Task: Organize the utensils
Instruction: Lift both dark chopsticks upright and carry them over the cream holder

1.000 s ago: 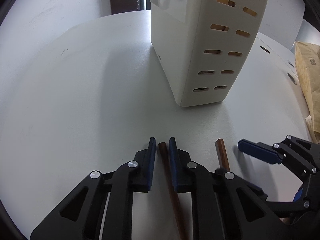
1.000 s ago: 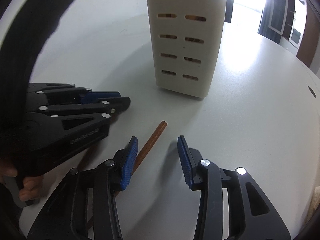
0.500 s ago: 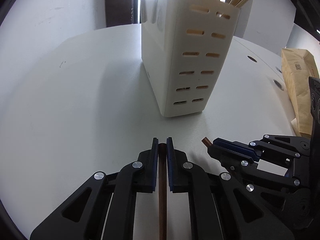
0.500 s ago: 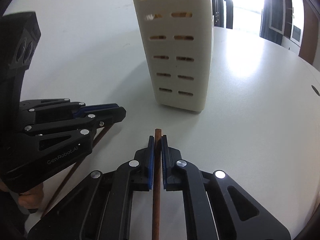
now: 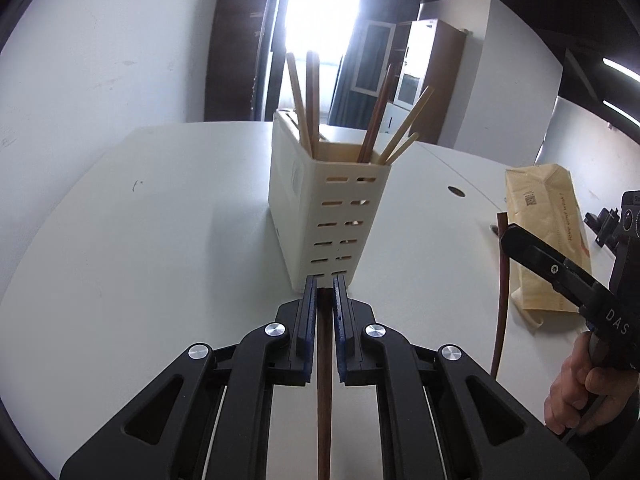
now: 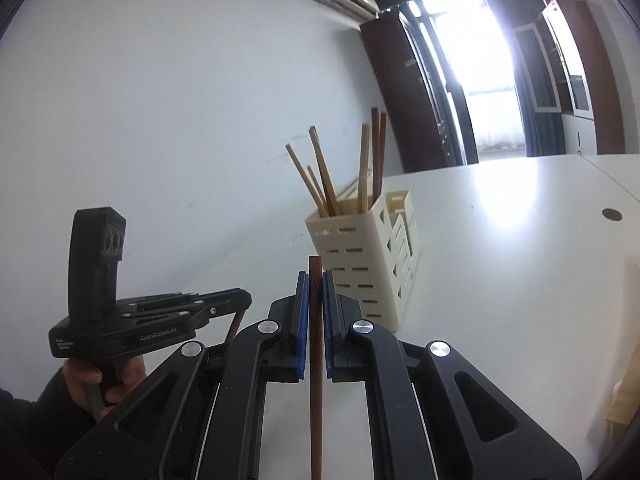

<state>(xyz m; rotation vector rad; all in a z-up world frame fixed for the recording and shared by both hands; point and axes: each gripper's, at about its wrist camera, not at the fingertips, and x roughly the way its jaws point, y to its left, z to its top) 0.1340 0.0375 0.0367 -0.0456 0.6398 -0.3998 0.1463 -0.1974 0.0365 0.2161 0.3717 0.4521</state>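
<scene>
White tabletop [image 5: 168, 240] fills the lower part of both wrist views, backed by a plain wall and a bright doorway; a brown paper bag [image 5: 548, 240] is seen lying off to the right side. Near the middle of the table a cream slotted utensil holder [image 5: 332, 216] is stood upright, and several pale and dark chopsticks [image 5: 304, 100] are already propped in it, leaning outward. The left gripper [image 5: 325, 292] is closed on a dark brown chopstick [image 5: 324, 392], which is pinched between the blue pads and runs back under the camera. The right gripper [image 6: 314, 284] is likewise clamped on a second dark chopstick [image 6: 316, 380], its tip projecting just beyond the pads; its jaws have just been closing around that stick. Both sticks are held clear of the table and aimed roughly toward the holder, presumably so that each can be tipped upright and dropped into a compartment. Neither is yet over the rim, so the insertion is judged still to be made
</scene>
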